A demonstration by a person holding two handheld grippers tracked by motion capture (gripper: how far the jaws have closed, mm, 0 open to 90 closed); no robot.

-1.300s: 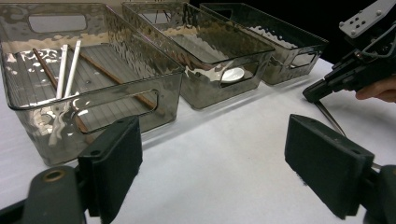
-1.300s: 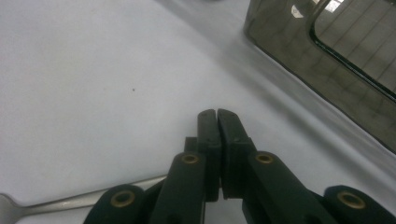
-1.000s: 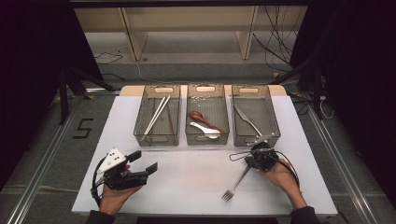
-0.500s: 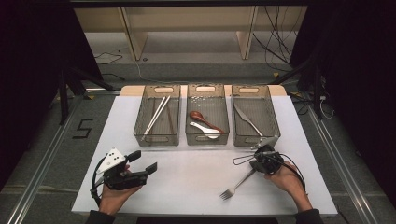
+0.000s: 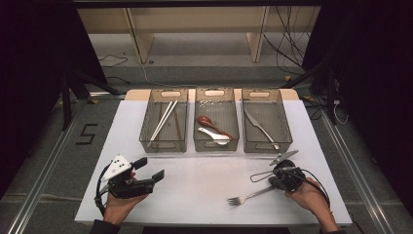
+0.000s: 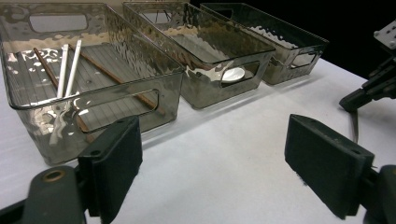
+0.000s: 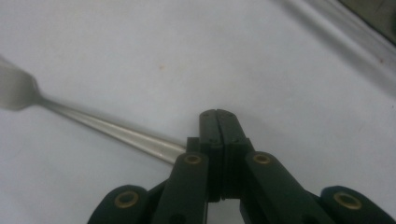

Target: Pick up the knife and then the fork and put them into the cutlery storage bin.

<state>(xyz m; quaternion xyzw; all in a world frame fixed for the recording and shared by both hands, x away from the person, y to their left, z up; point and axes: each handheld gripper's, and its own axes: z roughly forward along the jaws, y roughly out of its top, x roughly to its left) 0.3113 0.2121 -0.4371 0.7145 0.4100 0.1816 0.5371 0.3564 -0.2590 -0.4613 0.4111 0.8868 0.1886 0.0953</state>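
1. The fork (image 5: 248, 196) lies on the white table (image 5: 195, 180), near its front right part, tines pointing left and handle running up to the right gripper (image 5: 284, 176).
2. In the right gripper view, the right gripper's jaws are pressed together on the end of the fork's handle (image 7: 121, 133); the tines end sits low against the table, so the fork looks barely lifted, if at all.
3. The left gripper (image 5: 148, 170) rests in the person's left hand (image 5: 117, 207) at the front left of the table, its jaws wide apart and holding nothing, as the left gripper view shows with bare table between the 2 pads.
4. At the back stand 3 clear bins: the left bin (image 5: 163, 127) holds chopsticks (image 5: 163, 119), the middle bin (image 5: 215, 122) holds 2 spoons (image 5: 214, 130), and the right bin (image 5: 265, 122) holds a knife (image 5: 260, 127).
5. Judging by this layout, sorting is nearly done: the fork is the last piece out on the table. What remains is to lift it and place it in a bin, probably the right bin with the knife.
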